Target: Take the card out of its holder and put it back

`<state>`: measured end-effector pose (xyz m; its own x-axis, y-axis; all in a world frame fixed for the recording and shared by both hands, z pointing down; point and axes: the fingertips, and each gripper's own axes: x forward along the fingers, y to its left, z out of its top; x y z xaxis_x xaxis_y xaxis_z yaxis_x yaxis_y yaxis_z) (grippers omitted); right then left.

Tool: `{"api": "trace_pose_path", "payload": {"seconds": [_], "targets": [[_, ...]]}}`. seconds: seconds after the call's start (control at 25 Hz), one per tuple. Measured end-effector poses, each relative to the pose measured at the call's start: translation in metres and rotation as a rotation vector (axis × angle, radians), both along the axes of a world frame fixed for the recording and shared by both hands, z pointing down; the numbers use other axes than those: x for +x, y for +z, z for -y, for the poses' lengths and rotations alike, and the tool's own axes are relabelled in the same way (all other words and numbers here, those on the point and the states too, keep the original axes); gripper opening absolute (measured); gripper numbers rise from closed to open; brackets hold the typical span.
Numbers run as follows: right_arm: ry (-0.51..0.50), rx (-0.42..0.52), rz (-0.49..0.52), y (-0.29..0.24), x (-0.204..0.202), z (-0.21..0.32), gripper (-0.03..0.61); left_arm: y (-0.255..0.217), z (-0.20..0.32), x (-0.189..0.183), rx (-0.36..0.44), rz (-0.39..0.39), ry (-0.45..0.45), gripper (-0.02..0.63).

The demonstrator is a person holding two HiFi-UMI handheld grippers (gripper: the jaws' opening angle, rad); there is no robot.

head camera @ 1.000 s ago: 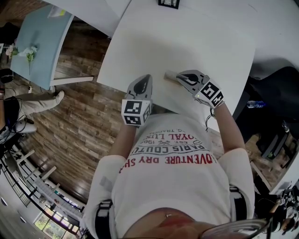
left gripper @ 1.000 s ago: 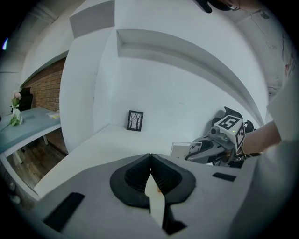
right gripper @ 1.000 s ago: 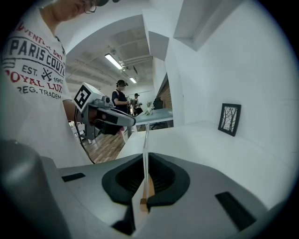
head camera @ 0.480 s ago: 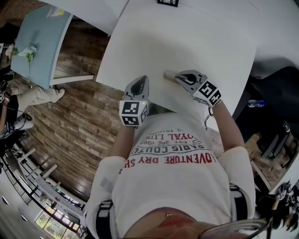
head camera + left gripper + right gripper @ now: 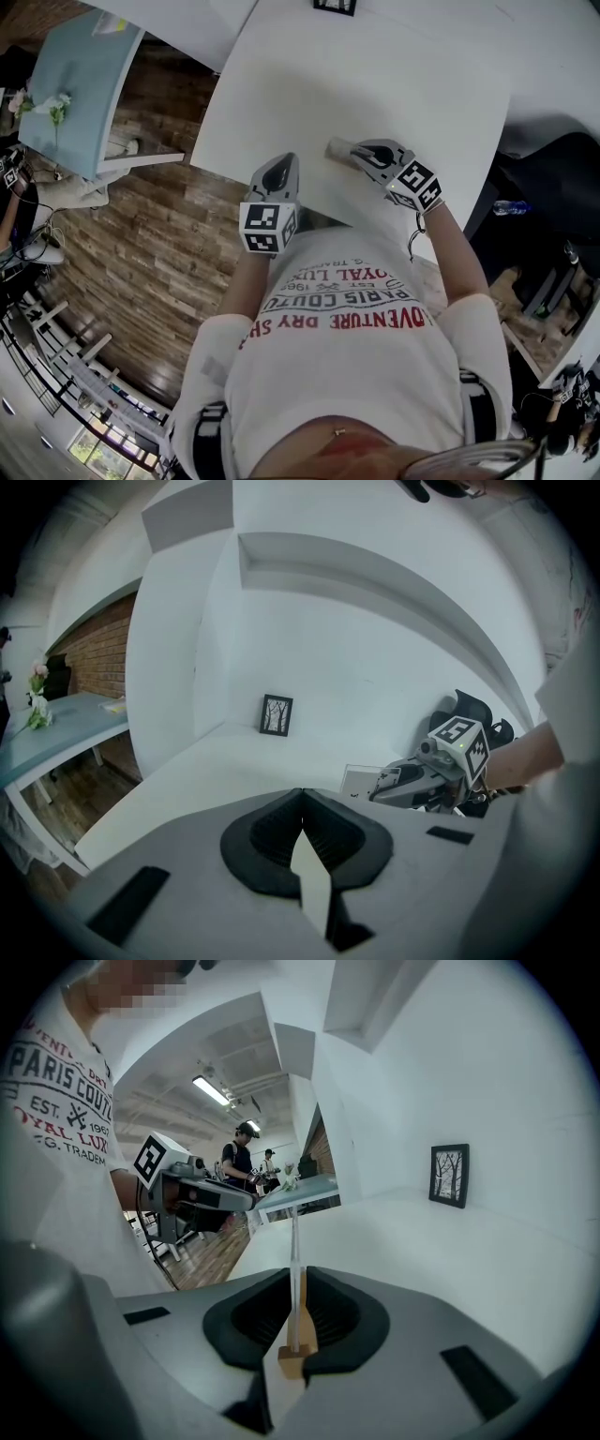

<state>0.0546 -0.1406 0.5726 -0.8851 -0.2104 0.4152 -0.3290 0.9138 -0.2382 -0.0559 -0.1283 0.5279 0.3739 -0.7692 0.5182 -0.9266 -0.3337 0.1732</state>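
Observation:
My left gripper (image 5: 280,172) hovers over the near edge of the white table (image 5: 394,75). Its jaws are shut on a white card (image 5: 312,890) that stands edge-on between the pads. My right gripper (image 5: 362,156) is to its right, shut on the card holder (image 5: 338,150), a thin clear plate on a small wooden base (image 5: 296,1346). In the left gripper view the right gripper (image 5: 412,785) holds the clear holder (image 5: 362,782) out toward the left, about a hand's width from the card. The two grippers do not touch.
A small black-framed picture (image 5: 336,6) stands at the table's far edge. A light blue table (image 5: 75,80) with flowers is at the far left over the wooden floor. A dark chair (image 5: 553,178) sits to the right. People stand in the background (image 5: 239,1162).
The right gripper and the holder have drifted slightly away from me over the table. The left gripper has barely moved. A person's leg at the far left has moved out of sight.

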Motion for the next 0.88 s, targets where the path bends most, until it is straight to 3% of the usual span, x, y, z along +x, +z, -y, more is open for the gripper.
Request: {"api": "trace_pose_path", "payload": {"seconds": [0.08,0.16,0.24,0.44,0.68,0.8,0.88], "targets": [[0.021,-0.003,0.01,-0.003,0.001,0.002,0.061,-0.002,0.001,0.001,0.005,-0.004,0.008,0.025],[0.039,-0.006,0.026,-0.008,0.001,0.003,0.13,-0.003,0.002,0.001,0.011,-0.007,0.019,0.025],[0.055,0.004,0.037,-0.016,0.002,0.002,0.143,-0.005,0.002,0.003,0.016,-0.01,0.034,0.025],[0.124,0.04,0.097,-0.049,0.003,0.003,0.143,-0.013,0.007,0.007,0.037,-0.019,0.087,0.025],[0.342,0.106,0.179,-0.094,0.025,0.015,0.141,-0.031,0.013,0.019,0.077,-0.035,0.165,0.025],[0.471,0.158,0.163,-0.107,0.042,0.019,0.061,-0.044,0.015,0.024,0.103,-0.045,0.21,0.025],[0.553,0.178,0.149,-0.111,0.052,0.018,0.055,-0.05,0.015,0.026,0.118,-0.049,0.237,0.025]]}}
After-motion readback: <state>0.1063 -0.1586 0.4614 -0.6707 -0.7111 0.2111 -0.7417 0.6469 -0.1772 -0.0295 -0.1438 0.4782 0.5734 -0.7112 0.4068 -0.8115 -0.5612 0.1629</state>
